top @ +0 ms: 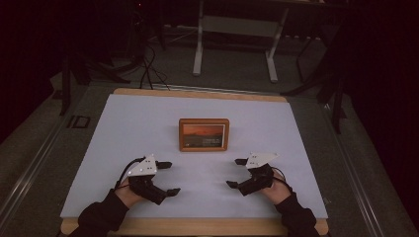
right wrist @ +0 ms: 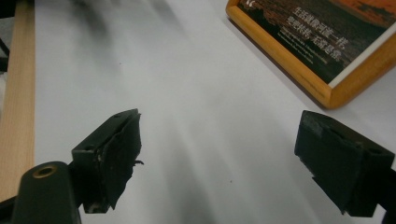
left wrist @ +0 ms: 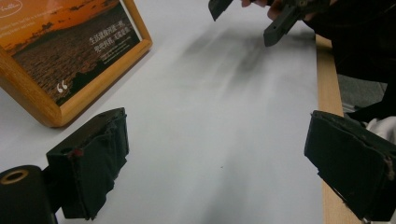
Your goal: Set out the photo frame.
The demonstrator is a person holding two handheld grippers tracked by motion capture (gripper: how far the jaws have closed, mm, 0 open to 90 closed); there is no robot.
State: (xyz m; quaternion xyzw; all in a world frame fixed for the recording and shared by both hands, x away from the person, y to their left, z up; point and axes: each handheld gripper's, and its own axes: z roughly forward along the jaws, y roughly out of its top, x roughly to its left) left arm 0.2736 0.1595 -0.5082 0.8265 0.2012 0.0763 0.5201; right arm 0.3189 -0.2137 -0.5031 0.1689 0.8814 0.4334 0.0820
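A wooden picture frame point(top: 204, 134) with an orange sunset photo and white text stands upright at the middle of the white table top point(top: 148, 118). My left gripper point(top: 169, 177) hovers near the front left, jaws wide apart and holding nothing, pointing inward to the right. The right gripper point(top: 235, 173) mirrors it at the front right, also open and holding nothing. The frame point(left wrist: 70, 56) lies ahead and left of the left jaws point(left wrist: 219, 163), and the other gripper point(left wrist: 252, 21) is farther off. In the right gripper view the frame point(right wrist: 322, 46) sits ahead and right of the jaws point(right wrist: 219, 163).
The white sheet lies on a wooden table whose edge point(top: 197, 226) runs along the front. Beyond the table, a dim floor holds cables point(top: 148, 69) and a white desk stand point(top: 237, 44). Dark furniture stands at both sides.
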